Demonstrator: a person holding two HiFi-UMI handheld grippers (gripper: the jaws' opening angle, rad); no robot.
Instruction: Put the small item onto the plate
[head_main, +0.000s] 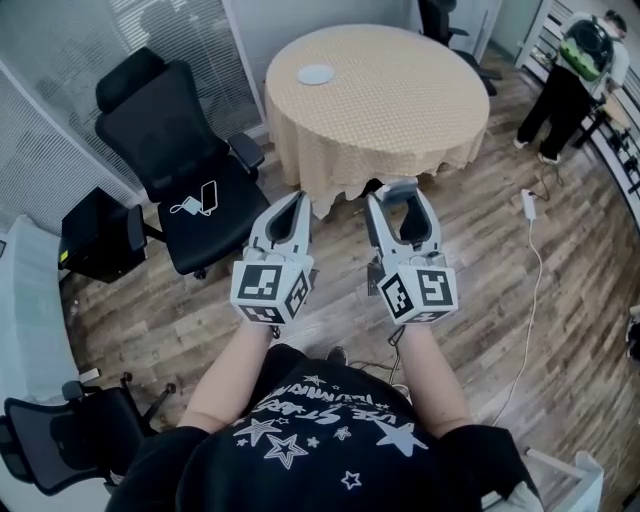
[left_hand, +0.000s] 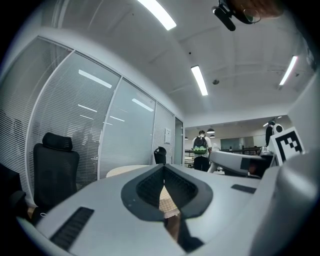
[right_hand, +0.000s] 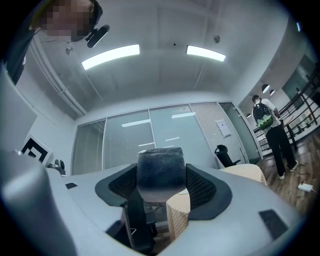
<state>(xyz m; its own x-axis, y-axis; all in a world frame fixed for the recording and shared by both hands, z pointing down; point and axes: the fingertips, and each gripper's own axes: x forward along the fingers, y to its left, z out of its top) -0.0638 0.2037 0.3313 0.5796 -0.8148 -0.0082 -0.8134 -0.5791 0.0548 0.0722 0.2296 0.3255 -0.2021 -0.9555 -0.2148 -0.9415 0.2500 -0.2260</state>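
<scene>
At 10 o'clock in the head view, a black mesh office chair (head_main: 175, 140) stands near the round worktop with a beige cloth (head_main: 400, 105). Left gripper (head_main: 299, 200) clenched, nothing between its jaws. Small white round plate (head_main: 316, 74) lies at the worktop's 10 o'clock edge. Right gripper (head_main: 402, 192) grasps a small dark grey blocky item (right_hand: 161, 167), in the air, well apart from the plate.
</scene>
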